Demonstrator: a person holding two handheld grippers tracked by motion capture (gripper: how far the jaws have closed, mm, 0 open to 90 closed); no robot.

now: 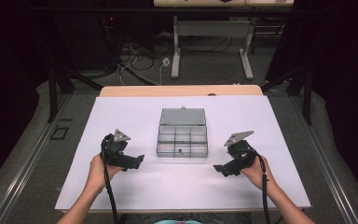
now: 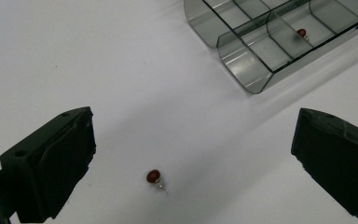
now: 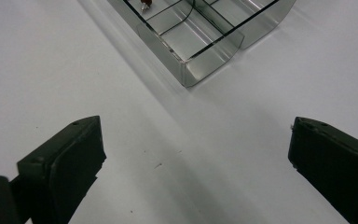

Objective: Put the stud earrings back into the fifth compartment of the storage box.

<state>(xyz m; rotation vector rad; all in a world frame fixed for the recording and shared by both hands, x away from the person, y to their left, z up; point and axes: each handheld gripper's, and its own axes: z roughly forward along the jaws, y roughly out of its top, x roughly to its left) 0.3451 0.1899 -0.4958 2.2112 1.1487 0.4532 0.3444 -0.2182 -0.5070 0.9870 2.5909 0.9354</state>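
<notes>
Red stud [image 2: 153, 176] — unlabelled compartment box [image 1: 182, 140]

The table [image 1: 135, 116] wears a plain white cover with no pattern, and a strip of light wood shows along its far edge. The compartment box [image 1: 182, 140] is clear, smoke-grey plastic, its open lid a flatter grey. A small stud [image 2: 154, 176] on the white cover is dark red with a silvery pin; another stud [image 2: 301, 32] of the same red lies in a compartment. The left claw [image 1: 140, 160] and the right claw [image 1: 218, 169] are matte black, each topped by a grey plate, with black cables.
</notes>
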